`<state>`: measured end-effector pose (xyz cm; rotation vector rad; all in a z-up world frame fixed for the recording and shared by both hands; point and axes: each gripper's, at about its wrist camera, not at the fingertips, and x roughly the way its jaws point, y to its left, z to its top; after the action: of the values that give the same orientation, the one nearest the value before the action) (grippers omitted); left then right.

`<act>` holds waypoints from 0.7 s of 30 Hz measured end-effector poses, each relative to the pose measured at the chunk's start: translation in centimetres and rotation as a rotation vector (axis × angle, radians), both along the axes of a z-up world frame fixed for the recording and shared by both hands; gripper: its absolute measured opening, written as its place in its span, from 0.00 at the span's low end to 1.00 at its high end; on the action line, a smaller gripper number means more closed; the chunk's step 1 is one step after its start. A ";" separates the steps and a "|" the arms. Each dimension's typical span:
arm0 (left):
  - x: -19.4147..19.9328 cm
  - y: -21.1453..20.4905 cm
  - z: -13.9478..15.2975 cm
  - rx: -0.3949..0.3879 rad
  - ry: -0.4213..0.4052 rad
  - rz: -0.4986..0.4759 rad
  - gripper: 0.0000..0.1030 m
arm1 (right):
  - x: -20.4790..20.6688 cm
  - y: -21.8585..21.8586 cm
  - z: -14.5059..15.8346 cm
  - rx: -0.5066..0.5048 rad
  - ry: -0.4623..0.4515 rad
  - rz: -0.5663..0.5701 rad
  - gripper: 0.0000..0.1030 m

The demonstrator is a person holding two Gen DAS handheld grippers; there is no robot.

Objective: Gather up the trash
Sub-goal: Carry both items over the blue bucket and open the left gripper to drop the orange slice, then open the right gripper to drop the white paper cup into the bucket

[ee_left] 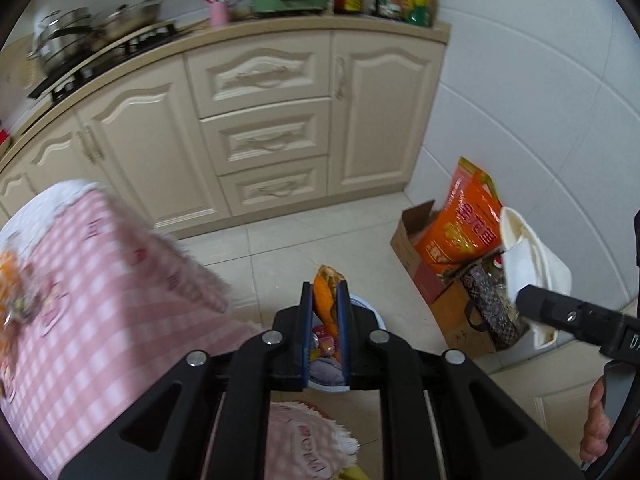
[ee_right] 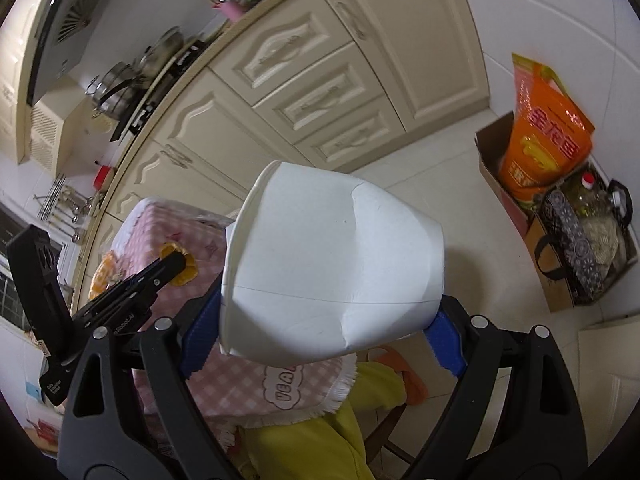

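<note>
- The left gripper [ee_left: 326, 320], its fingers clenched on a crumpled orange snack wrapper [ee_left: 327, 294], hung directly above the pale-blue round bin [ee_left: 370, 314].
- The right gripper [ee_right: 320, 320] grasped a dented white paper cup [ee_right: 332, 268] sideways, farther from that bin.

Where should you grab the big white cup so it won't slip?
Hold the white cup across its middle, one pad on each side wall, as the right gripper does. It lies tilted with its rim toward the cabinets, and its thin wall already shows a dent, so squeeze gently.
</note>
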<state>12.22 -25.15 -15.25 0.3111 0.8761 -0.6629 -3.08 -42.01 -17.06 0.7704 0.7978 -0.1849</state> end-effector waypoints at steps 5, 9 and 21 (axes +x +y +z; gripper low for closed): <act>0.6 -2.8 -1.1 0.012 0.020 -0.031 0.12 | 0.2 -1.7 -1.2 0.013 0.020 -0.014 0.83; 1.7 -4.1 -1.8 0.027 0.033 -0.004 0.55 | 0.6 -2.6 -1.7 0.017 0.032 -0.019 0.83; 3.3 -1.1 -0.5 0.051 0.014 0.100 0.59 | 5.3 -1.5 -2.9 0.018 0.048 0.092 0.83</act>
<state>15.52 -26.24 -15.70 0.3069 0.9172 -0.5509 2.23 -43.53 -19.97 0.7466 0.8795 -0.1143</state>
